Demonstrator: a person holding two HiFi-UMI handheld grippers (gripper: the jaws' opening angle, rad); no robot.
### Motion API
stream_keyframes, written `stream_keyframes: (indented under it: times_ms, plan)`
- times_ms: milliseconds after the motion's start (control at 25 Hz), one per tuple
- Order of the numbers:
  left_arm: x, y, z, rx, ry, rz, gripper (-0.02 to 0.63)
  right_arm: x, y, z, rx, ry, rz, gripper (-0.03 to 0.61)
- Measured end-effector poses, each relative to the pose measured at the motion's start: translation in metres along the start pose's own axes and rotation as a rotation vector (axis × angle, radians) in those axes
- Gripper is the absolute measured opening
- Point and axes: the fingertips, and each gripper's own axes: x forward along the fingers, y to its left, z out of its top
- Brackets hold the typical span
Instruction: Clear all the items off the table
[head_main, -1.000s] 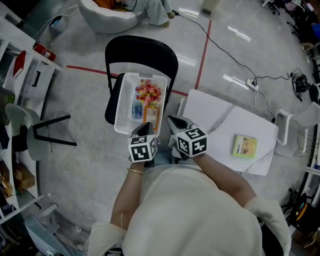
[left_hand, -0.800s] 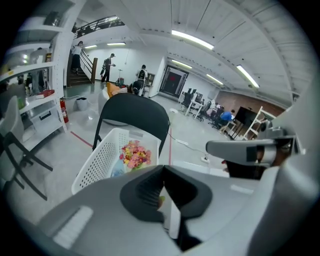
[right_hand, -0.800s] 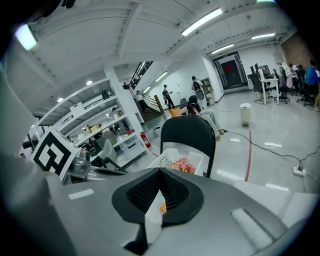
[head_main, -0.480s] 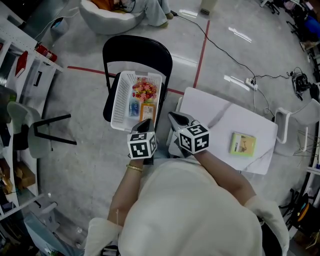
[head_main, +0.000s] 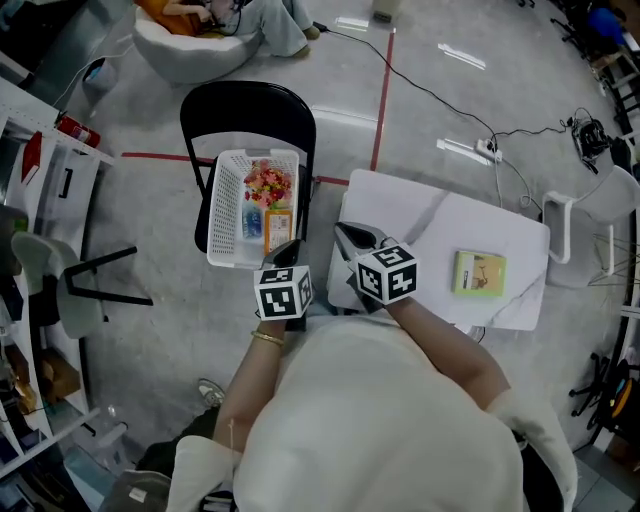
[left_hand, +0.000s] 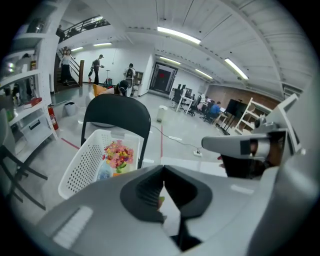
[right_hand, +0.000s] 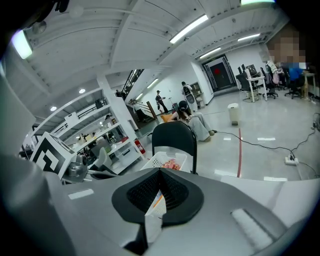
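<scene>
Things fill the white plastic basket (head_main: 225, 215) at eleven o'clock, only the flat yellow box (head_main: 479, 273) at three o'clock is left, and the left gripper (head_main: 290, 249) and right gripper (head_main: 349, 237) are closed and empty.

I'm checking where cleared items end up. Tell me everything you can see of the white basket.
The white basket is rectangular, plastic-looking, with perforated walls. It sits upright on the seat of the black chair, left of the white table in the head view. Inside lie pink, red and yellow flowers, a blue item and an orange packet, all toward its right side.
</scene>
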Motion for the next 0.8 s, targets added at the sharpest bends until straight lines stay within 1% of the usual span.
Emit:
stream_keyframes:
  times_ms: [320, 440, 600, 800]
  plan:
    - [0.02, -0.061, -0.001, 0.099, 0.036, -0.084, 0.009, -0.051, -0.048, -0.005, 0.085, -0.065, -0.075, -0.002]
    - [0.025, -0.083, -0.002, 0.126, 0.047, -0.11, 0.009, -0.072, -0.07, -0.009, 0.111, -0.081, -0.127, -0.002]
    - [0.033, -0.112, -0.008, 0.181, 0.071, -0.147, 0.009, -0.101, -0.096, -0.02, 0.149, -0.101, -0.192, -0.002]
    - [0.042, -0.15, -0.017, 0.235, 0.099, -0.195, 0.009, -0.136, -0.122, -0.036, 0.2, -0.117, -0.248, -0.002]
